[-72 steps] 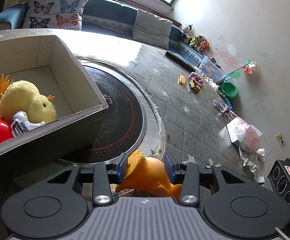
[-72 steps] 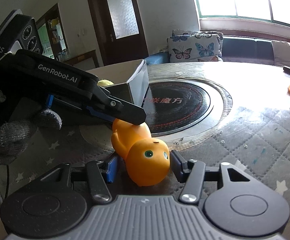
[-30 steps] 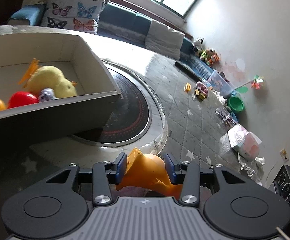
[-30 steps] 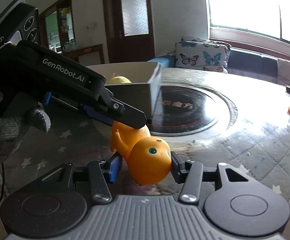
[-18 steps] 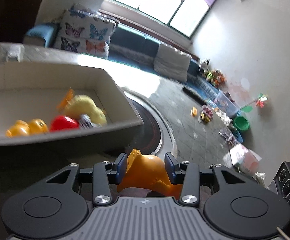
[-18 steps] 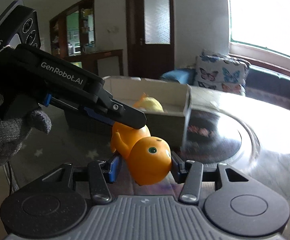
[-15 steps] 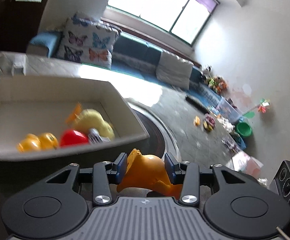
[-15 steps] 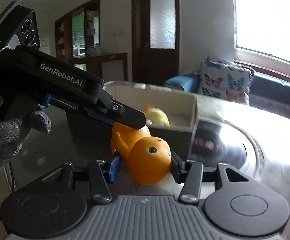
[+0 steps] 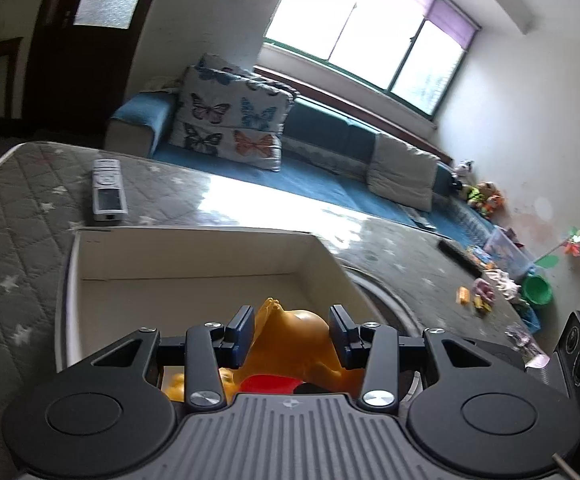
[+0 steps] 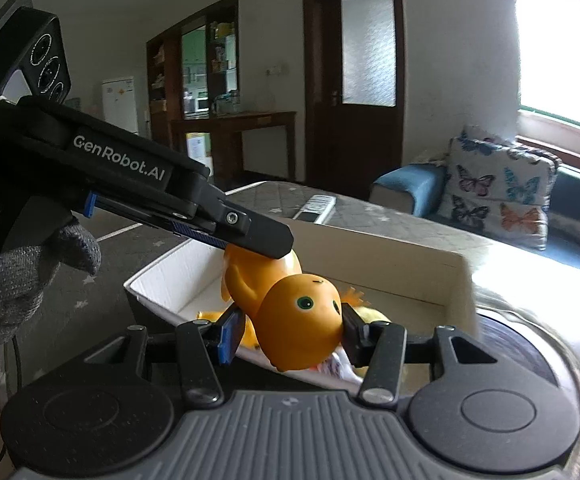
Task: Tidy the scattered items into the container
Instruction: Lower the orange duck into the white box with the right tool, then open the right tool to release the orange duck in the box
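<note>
Both grippers carry one orange rubber toy animal above the open white cardboard box. My right gripper is shut on the toy's round head. My left gripper is shut on the toy's body, and in the right wrist view its black finger reaches in from the left over the toy's back. Inside the box lie a red ball, small orange-yellow toys and a yellow plush, mostly hidden behind the grippers.
A grey remote lies on the quilted table cover beyond the box. A dark round turntable sits right of the box. Small toys lie at the table's far right. A gloved hand holds the left gripper.
Both grippers have lifted the orange toy and carried it over the box's near wall; it now hangs above the box's inside. The grip on the toy is unchanged.
</note>
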